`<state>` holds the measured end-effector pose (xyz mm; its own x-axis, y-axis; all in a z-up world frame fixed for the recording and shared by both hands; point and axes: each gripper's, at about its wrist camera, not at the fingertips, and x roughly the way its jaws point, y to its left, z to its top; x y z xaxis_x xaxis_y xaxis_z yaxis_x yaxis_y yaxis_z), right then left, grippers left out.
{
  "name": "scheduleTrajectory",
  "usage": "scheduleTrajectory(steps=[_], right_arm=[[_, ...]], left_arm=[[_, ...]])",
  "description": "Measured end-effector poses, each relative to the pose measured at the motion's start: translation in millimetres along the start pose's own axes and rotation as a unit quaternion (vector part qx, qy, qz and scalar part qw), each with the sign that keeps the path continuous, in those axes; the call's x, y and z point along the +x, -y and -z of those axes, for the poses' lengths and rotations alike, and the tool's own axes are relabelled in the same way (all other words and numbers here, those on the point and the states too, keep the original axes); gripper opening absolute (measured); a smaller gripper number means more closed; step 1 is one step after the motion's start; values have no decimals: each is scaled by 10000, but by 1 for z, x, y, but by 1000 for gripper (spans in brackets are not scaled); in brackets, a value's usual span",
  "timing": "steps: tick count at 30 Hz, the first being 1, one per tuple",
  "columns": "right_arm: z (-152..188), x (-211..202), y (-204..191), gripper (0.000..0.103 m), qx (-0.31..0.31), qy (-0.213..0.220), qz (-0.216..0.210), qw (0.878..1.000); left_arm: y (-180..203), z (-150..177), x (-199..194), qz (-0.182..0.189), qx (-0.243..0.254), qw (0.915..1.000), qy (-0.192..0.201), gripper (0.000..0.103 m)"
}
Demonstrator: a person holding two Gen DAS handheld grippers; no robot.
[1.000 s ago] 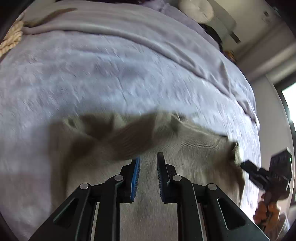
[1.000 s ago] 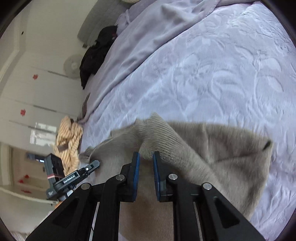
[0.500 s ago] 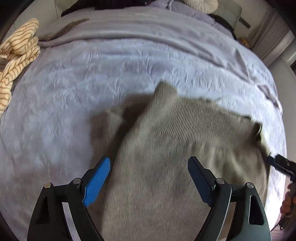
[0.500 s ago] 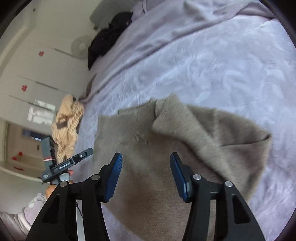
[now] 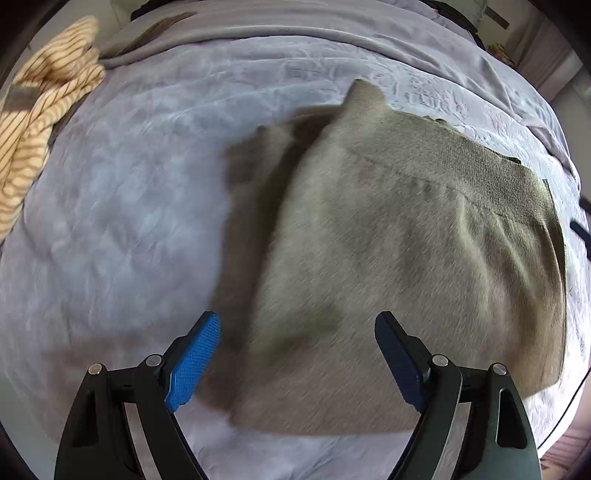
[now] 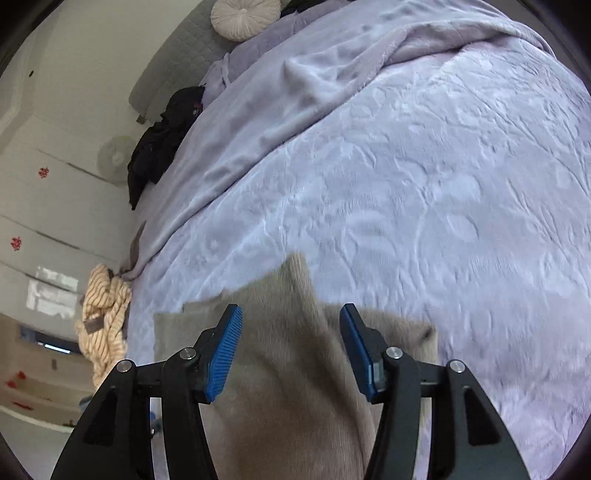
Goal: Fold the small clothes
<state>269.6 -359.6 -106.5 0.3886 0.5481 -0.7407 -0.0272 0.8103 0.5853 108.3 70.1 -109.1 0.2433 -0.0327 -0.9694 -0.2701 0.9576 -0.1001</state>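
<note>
A beige knit sweater (image 5: pixel 388 240) lies folded on the lavender bedspread (image 5: pixel 129 221), its ribbed hem band toward the far right and a sleeve folded across it. My left gripper (image 5: pixel 297 354) is open and empty, just above the sweater's near edge. In the right wrist view the same sweater (image 6: pixel 288 369) lies under my right gripper (image 6: pixel 291 343), which is open and empty above it.
A yellow striped garment (image 5: pixel 40 110) lies bunched at the bed's left edge, and it also shows in the right wrist view (image 6: pixel 103 325). A lavender blanket (image 6: pixel 314 85) is heaped at the far side. Black clothes (image 6: pixel 162 136) and a round cushion (image 6: pixel 243 16) lie near the headboard.
Both grippers were shut on the sweater a second ago, then opened and let it drop folded. Both have since pulled back, and the right one has tilted up.
</note>
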Motion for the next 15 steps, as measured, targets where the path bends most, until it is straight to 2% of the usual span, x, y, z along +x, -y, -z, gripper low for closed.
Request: scheduleTrajectory(steps=[2, 7, 11, 15], right_arm=[[18, -7, -1, 59, 36, -214, -179, 9996], [92, -6, -13, 59, 232, -925, -706, 9929], [154, 11, -40, 60, 340, -1389, -1033, 9843], [203, 38, -57, 60, 922, -1639, -1269, 9739]], left_arm=[[-10, 5, -3, 175, -61, 9998, -50, 86], [-29, 18, -7, 475, 44, 9987, -188, 86], [-38, 23, -3, 692, 219, 9970, -284, 86], [-37, 25, 1, 1135, 520, 9915, -371, 86]])
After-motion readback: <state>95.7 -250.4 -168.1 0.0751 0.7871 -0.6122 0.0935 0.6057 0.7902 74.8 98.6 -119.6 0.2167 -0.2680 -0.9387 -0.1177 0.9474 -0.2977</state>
